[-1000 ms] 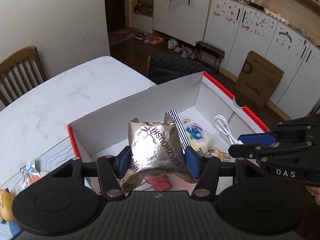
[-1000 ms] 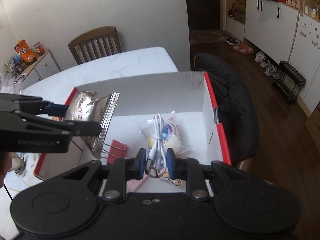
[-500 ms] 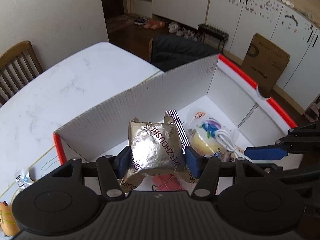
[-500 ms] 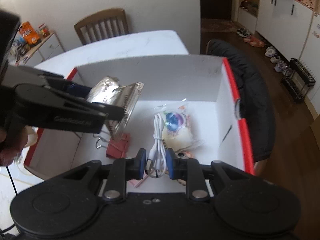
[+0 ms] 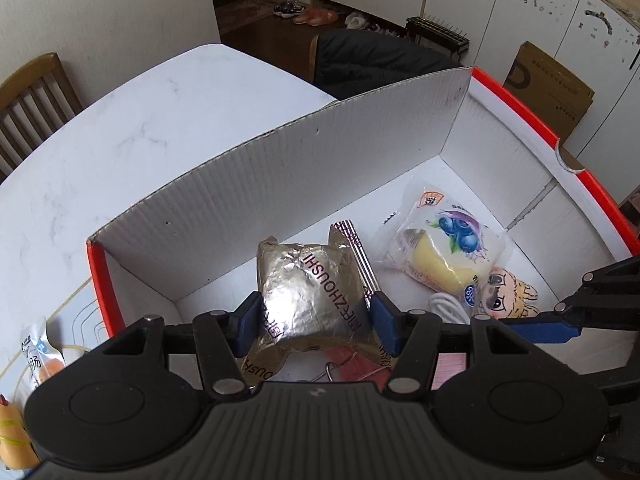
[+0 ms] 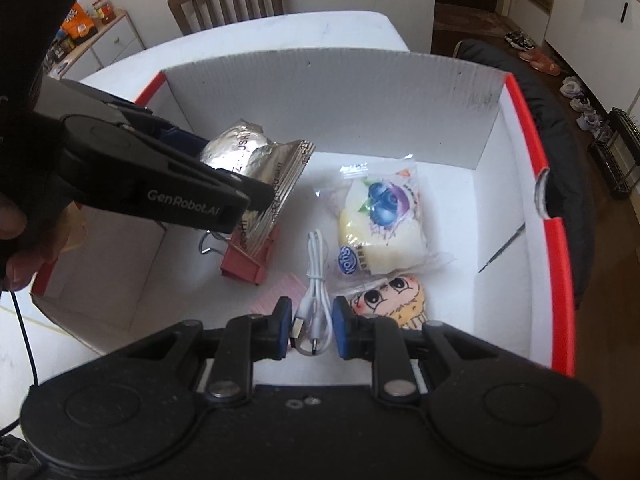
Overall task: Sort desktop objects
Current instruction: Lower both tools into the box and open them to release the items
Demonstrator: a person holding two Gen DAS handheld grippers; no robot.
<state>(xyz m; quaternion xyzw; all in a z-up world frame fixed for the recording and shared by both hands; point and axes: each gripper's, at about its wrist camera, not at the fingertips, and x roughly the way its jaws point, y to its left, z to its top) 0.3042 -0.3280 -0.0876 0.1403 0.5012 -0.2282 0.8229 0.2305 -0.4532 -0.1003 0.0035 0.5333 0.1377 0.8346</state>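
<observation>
Foil is what I hold nearest in the left wrist view: my left gripper (image 5: 312,318) is pinching a crumpled silver snack packet (image 5: 310,288) between its blue pads, above the floor of the white cardboard box (image 5: 280,184) with red rims. The packet's lower part is cut off behind the gripper body. Beneath it a red binder clip (image 5: 340,364) shows only partly, and a pink item beside it is too hidden for me to identify.

In the right wrist view, my right gripper (image 6: 310,328) stands spread, with the white cable (image 6: 314,280) lying loose on the box floor between the pads. A second ago those pads were clamped on the cable and held it above the box; both grippers have since come lower inside the walls.

Just beyond the cable lie a blueberry bread bag (image 6: 380,224) and, touching its near edge, a cartoon-face figure (image 6: 394,298), its lower part hidden by the gripper finger. From the left wrist view only a loop of the cable is visible beside the bag.

Farther off, outside the box, two small snack items (image 5: 38,364) sit on the marble table (image 5: 120,128), cut off by the frame edge. A wooden chair (image 6: 228,0) stands past the table.
</observation>
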